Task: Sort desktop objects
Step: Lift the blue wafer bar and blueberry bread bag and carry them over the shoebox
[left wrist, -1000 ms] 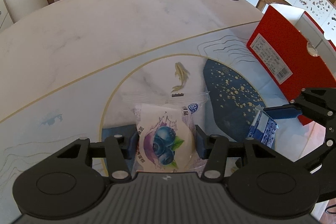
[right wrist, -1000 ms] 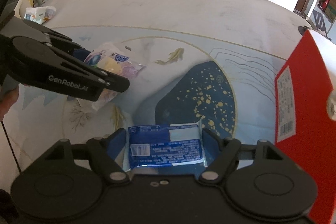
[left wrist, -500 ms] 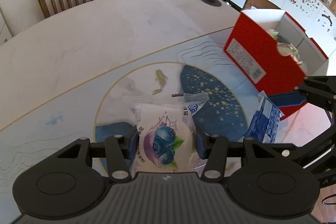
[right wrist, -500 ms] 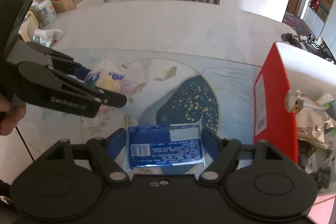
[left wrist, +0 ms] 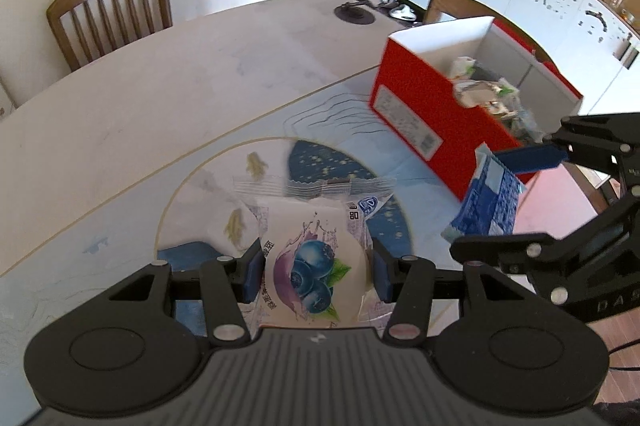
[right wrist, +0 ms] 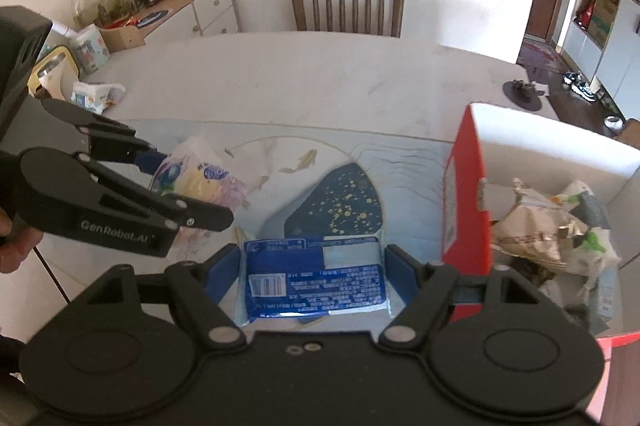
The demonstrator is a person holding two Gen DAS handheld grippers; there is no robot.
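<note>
- Left fingers: blue pads of my left gripper pressed against both sides of a blueberry snack packet, which I hold clear of the table mat; its crimped clear end juts out ahead of my fingertips.
- Right fingers: my right gripper is clamped on a blue wrapped packet, label side up with barcode toward my left finger.
- Red cardboard box: just right of my right fingers, open-topped, white inside, crumpled wrappers in it.
- Marble dining table: beyond both pairs of fingers.
- Wooden chair: past the table's far edge.
</note>
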